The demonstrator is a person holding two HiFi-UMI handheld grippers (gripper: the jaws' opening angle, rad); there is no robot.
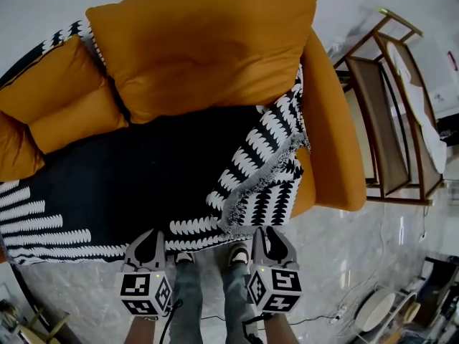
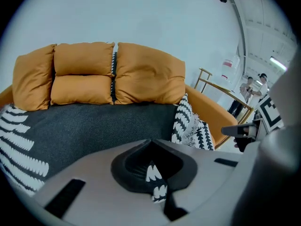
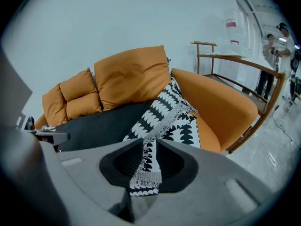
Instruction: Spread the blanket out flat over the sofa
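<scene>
The black-and-white blanket (image 1: 136,170) is draped over the orange sofa (image 1: 337,142), its long axis along the seat; its front hem is pinched by the left gripper (image 1: 152,236); the right gripper (image 1: 263,233) is held with jaws parted, fringed hem loose between them; the doubled-over fringed corner (image 1: 247,188) lies just ahead of it.

The head camera looks steeply down on the sofa (image 1: 333,135) front. Cameras on the left tool (image 1: 150,236) and right tool (image 1: 262,233) face it low and near, sharing its back cushions (image 2: 149,74).
</scene>
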